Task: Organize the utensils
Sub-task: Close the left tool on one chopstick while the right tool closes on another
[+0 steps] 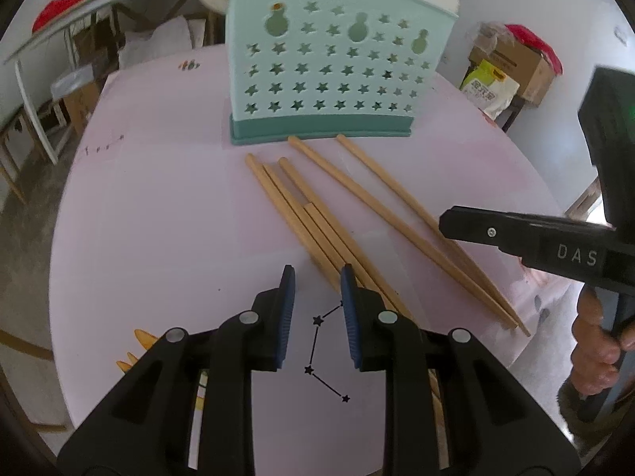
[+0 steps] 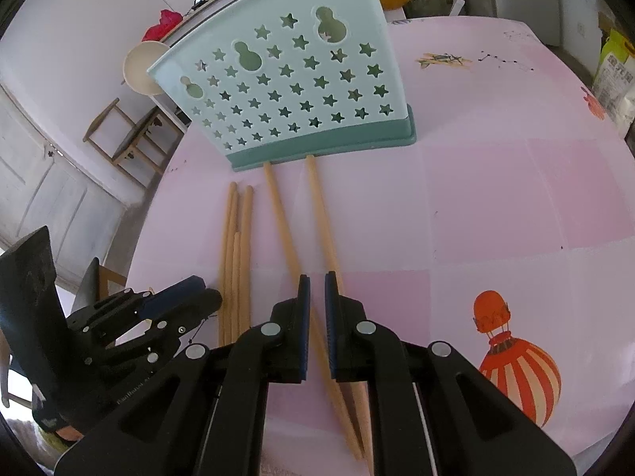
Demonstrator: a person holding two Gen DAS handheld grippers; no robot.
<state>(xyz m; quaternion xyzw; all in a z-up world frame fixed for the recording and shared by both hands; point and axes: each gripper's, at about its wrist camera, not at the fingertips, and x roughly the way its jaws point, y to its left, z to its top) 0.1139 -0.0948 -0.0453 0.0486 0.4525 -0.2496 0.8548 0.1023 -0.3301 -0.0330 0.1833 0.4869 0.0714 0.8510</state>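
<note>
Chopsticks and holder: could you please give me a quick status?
Both hand-held grippers open, empty. Chopsticks loose on table. Holder upright, unobstructed.

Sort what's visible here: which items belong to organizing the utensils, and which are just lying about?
Job items:
- wooden chopsticks loose on the table
- teal utensil holder
- left gripper, right gripper

Just lying about:
- cardboard box
- yellow-green bag
- white bowl
- wooden stool

Chopstick tips hidden beneath right claw.
</note>
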